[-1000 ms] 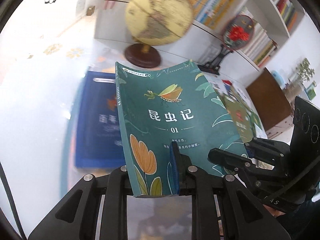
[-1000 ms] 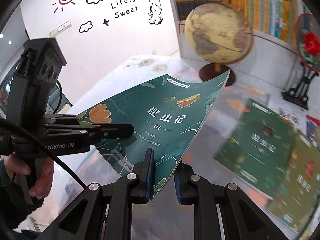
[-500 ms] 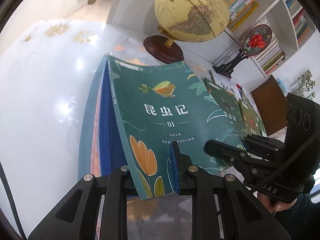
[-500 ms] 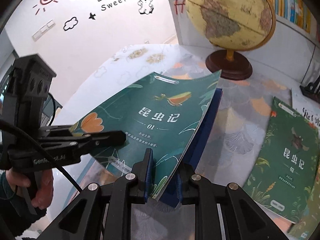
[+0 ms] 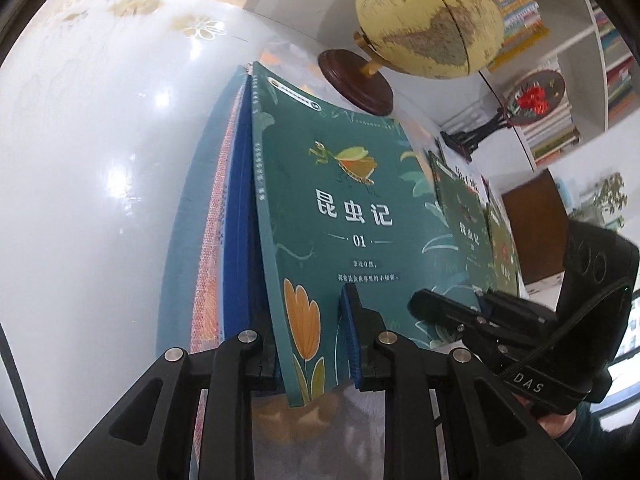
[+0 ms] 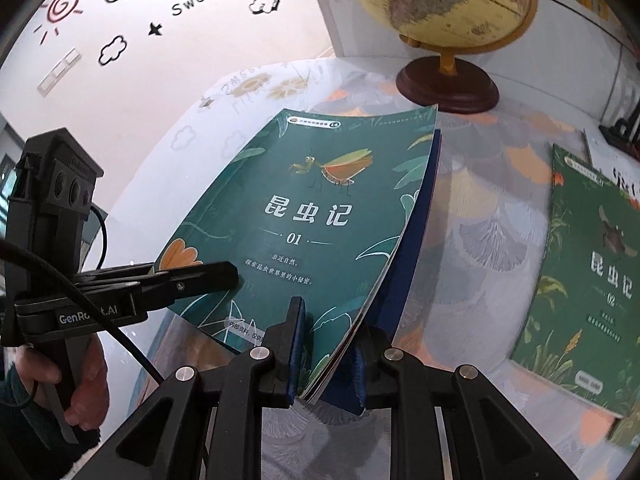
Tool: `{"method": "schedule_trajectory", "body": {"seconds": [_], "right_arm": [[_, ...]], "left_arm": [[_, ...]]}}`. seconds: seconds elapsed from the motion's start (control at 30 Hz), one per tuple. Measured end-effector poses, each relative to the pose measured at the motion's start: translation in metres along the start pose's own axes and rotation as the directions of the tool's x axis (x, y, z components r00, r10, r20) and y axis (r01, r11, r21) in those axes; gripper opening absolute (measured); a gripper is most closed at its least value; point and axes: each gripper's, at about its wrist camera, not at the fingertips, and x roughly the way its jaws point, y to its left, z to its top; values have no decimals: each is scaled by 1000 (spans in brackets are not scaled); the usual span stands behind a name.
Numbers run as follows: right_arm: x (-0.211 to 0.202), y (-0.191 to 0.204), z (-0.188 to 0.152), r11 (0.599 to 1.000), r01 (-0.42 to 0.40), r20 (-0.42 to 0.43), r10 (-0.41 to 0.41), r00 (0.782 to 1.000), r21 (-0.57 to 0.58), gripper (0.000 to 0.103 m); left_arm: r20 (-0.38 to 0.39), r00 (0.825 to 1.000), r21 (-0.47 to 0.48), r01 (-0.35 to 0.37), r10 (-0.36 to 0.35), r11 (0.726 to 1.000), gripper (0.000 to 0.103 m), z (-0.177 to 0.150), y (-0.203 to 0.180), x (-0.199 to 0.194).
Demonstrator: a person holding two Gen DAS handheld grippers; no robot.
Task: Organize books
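Left wrist view: left gripper [image 5: 316, 344] and right gripper [image 6: 326, 354] both clamp the near edge of the green book [image 5: 352, 216], held just above the blue book [image 5: 236, 216]; placing is underway; next, I judge, release squarely.

The book numbered 01 [image 6: 304, 220] lies over a stack of books [image 5: 236, 240] on the table [image 5: 100, 160]. Behind them stands a globe [image 6: 444, 8]. To the right, apart from the stack, the book numbered 02 [image 6: 588, 272] lies flat, with a bookshelf [image 5: 560, 60] beyond it.
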Motion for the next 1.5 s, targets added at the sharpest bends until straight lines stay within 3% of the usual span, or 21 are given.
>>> {"method": "schedule_trajectory", "body": {"seconds": [0.37,0.53,0.7,0.93,1.27,1.5], "right_arm": [[7,-9,-3,999,-11,-18,12,1000,40,21],[10,-8,-3,999,-16,-18,17,1000,40,23],[12,-10,-6,998,-25,-46,28,999,65,39],[1,-19,-19,997,10,-73,-4,997,82,44],[-30,-56,-80,979,18,-75,-3,997,205,48],[-72,-97,-116,964,30,-34,-22,999,265,48]], "left_arm": [[37,999,-56,-29,32,998,20,-1,17,-13],[50,996,-48,-75,77,996,20,-5,17,-21],[41,993,-33,-107,108,994,21,-12,15,-26],[48,992,-41,-118,120,992,21,-26,9,-40],[41,990,-4,-135,135,991,21,-47,-33,-41],[-13,993,69,-114,115,991,21,-69,-100,-11]]}}
